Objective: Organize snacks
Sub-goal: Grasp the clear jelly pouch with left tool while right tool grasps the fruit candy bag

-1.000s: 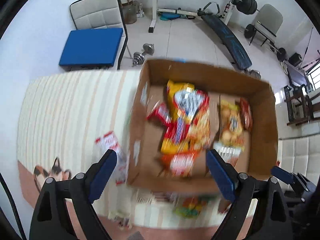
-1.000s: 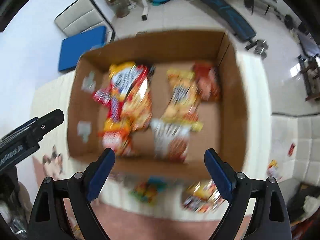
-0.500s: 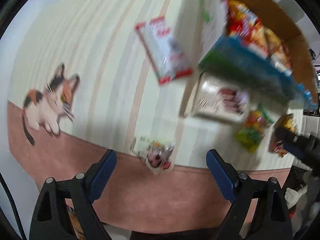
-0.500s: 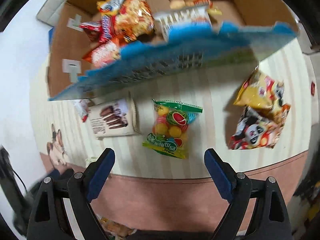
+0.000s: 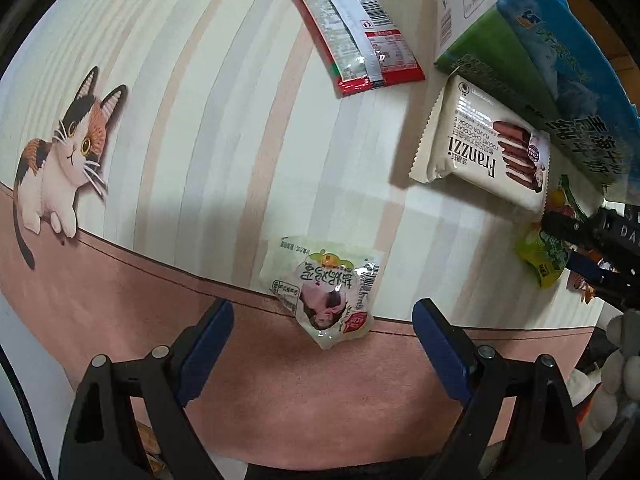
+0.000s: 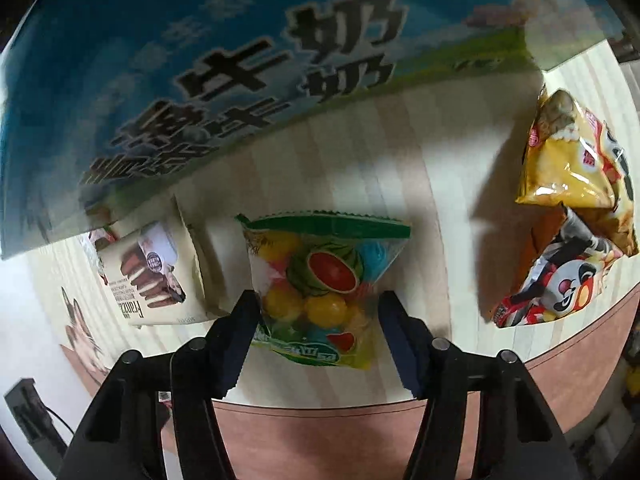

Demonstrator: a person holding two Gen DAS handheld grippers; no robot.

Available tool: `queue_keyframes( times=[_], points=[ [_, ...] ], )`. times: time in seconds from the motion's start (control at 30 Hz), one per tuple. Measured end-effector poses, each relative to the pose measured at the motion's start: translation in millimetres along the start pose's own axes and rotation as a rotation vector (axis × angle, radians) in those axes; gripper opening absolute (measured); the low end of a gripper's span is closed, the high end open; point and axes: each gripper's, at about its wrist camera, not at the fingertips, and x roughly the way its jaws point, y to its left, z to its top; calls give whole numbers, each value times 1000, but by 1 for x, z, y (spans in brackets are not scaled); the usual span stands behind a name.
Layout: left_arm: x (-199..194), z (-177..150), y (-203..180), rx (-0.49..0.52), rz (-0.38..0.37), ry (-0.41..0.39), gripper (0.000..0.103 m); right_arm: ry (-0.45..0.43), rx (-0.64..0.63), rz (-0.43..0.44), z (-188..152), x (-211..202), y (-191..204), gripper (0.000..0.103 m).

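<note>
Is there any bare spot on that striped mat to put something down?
Yes: the stripes between the cat picture and the red packet, and the pink band before the left tongs. It is crowded by the box: cookies, fruit candy, yellow bag and panda bag.

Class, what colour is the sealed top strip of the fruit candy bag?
Green, clearest in the right wrist view: fruit candy bag.

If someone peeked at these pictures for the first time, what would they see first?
Probably the bright fruit candy bag, framed by the open right gripper. Next, the calico cat picture at the mat's left edge, and the small pale snack packet ahead of the open left gripper.
</note>
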Motion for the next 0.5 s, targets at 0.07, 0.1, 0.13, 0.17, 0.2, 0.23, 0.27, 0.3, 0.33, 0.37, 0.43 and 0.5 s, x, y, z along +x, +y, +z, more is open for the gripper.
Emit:
queue_keyframes(
  times=[0.07,0.1,0.13,0.17,0.2,0.23,0.27,0.3,0.33,0.37,0.43,0.5],
  points=[
    [-1,2,5,-2,-9,2,92,15,-30,-27,-7,2,2,59],
    [-1,2,5,-3,-19,4,92,28,-58,-46,-13,4,3,59],
    [-3,1,6,-4,-26,7,92,39,-85,-65,-18,6,5,59],
    [-5,2,16,-3,-34,8,92,50,-112,-87,-25,8,6,59],
    [-6,2,20,-3,-44,9,92,60,-135,-104,-31,10,7,59],
    [-11,1,25,-3,-52,10,92,76,-161,-122,-39,13,8,59],
    [-12,1,25,-2,-59,12,92,85,-171,-128,-44,14,7,59],
    [-12,0,26,1,-64,17,92,94,-177,-131,-48,16,7,59],
    [-12,1,26,5,-65,22,92,105,-180,-129,-52,19,7,59],
    [-10,1,25,14,-63,29,92,106,-176,-127,-54,20,7,60],
    [-8,4,24,26,-61,44,92,104,-164,-127,-56,22,7,62],
    [0,7,20,42,-57,72,92,117,-148,-123,-57,26,7,64]
  ],
)
